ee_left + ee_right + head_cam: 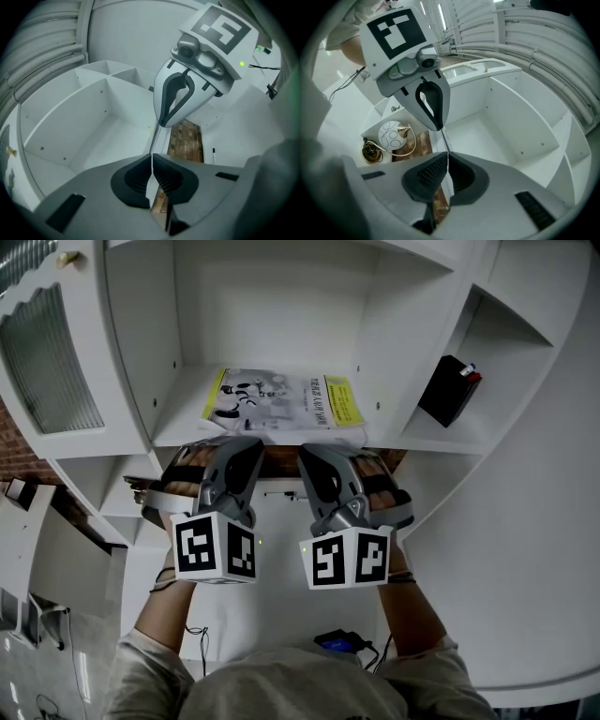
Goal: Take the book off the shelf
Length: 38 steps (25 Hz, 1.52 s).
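On the shelf [180,424], the book [281,401] is lying flat, not yet taken off. The left gripper [249,442] and right gripper [309,452] are sitting at its near edge, both with jaws closed together and apparently gripping nothing. Grasping and withdrawing are still outstanding.

We are looking steeply down at a white shelf [187,420]. A book [281,401] with a white and yellow cover is lying flat in the middle compartment. Left gripper [247,444] and right gripper [313,452] are sitting side by side, tips just at the shelf's front edge. A black box [450,390] is leaning tilted in the right compartment.
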Available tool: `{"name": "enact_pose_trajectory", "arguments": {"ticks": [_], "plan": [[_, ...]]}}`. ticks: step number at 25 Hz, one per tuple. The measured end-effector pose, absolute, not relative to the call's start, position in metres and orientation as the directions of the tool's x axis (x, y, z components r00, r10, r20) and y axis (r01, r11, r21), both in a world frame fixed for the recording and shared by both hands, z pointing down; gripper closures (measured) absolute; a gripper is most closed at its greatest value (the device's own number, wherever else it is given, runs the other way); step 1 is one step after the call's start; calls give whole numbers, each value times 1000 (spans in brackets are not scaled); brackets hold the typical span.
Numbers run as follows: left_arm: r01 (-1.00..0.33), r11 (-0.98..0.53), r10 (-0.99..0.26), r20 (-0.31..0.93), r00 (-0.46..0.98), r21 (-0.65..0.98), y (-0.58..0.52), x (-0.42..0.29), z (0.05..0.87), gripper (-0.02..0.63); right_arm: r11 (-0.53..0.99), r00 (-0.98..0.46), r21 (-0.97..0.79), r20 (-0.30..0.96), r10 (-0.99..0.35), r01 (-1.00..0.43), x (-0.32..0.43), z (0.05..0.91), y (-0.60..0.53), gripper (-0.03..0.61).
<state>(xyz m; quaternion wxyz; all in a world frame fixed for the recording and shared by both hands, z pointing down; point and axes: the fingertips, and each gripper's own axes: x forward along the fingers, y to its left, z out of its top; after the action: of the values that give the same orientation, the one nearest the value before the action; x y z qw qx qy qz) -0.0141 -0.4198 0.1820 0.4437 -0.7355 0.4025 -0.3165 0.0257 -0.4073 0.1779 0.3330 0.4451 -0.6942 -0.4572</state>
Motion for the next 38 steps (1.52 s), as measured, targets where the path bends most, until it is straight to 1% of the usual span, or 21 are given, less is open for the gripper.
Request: {"name": "enact_pose_trajectory", "arguments": {"ticks": [4, 5, 7, 8, 10, 14, 16, 20, 24, 27, 29, 30, 31, 32, 33, 38], "plan": [[-316, -298, -866, 117, 486, -901, -423, -14, 183, 598, 187, -378, 936, 64, -924, -297, 26, 178, -412, 560], [-316, -302, -865, 119, 487, -900, -425, -14, 183, 585, 181, -374, 938, 60, -925, -297, 27, 177, -413, 560], [-307, -314, -864, 136, 486, -898, -428, -14, 185, 487, 170, -369, 941, 53, -928, -294, 28, 174, -414, 557], [-302, -320, -863, 145, 484, -898, -429, -14, 186, 466, 172, -367, 941, 56, -928, -290, 28, 174, -415, 544], [-298, -322, -863, 149, 482, -899, -431, -14, 187, 454, 194, -365, 941, 84, -927, -279, 28, 176, -417, 465], [-290, -315, -866, 148, 479, -904, -433, -14, 185, 453, 227, -341, 946, 140, -930, -231, 30, 184, -423, 405], [-282, -313, -866, 150, 477, -907, -434, -13, 184, 453, 239, -326, 950, 166, -931, -199, 30, 188, -427, 364], [-282, -312, -867, 150, 476, -907, -433, -14, 183, 453, 245, -279, 961, 202, -939, -129, 31, 193, -436, 328], [-286, -312, -869, 150, 471, -906, -433, -14, 185, 453, 215, -209, 976, 205, -956, -23, 34, 192, -444, 318], [-289, -308, -872, 148, 467, -906, -433, -16, 185, 453, 237, -161, 971, 241, -957, 41, 39, 199, -456, 316], [-290, -311, -872, 150, 466, -905, -432, -17, 187, 453, 252, -154, 966, 257, -954, 54, 40, 201, -460, 318], [-290, -314, -871, 153, 466, -904, -432, -17, 188, 453, 260, -155, 964, 265, -952, 55, 41, 202, -460, 335], [-289, -316, -871, 155, 466, -904, -432, -17, 189, 453, 270, -156, 961, 276, -948, 56, 41, 204, -459, 382], [-288, -318, -871, 157, 466, -903, -432, -17, 190, 453, 281, -156, 958, 286, -945, 57, 41, 206, -458, 416], [-287, -319, -870, 159, 466, -903, -432, -17, 190, 453, 286, -158, 956, 292, -943, 58, 41, 207, -457, 431], [-286, -321, -868, 159, 470, -903, -430, -16, 190, 453, 337, -178, 940, 342, -923, 57, 41, 207, -453, 437]]}}
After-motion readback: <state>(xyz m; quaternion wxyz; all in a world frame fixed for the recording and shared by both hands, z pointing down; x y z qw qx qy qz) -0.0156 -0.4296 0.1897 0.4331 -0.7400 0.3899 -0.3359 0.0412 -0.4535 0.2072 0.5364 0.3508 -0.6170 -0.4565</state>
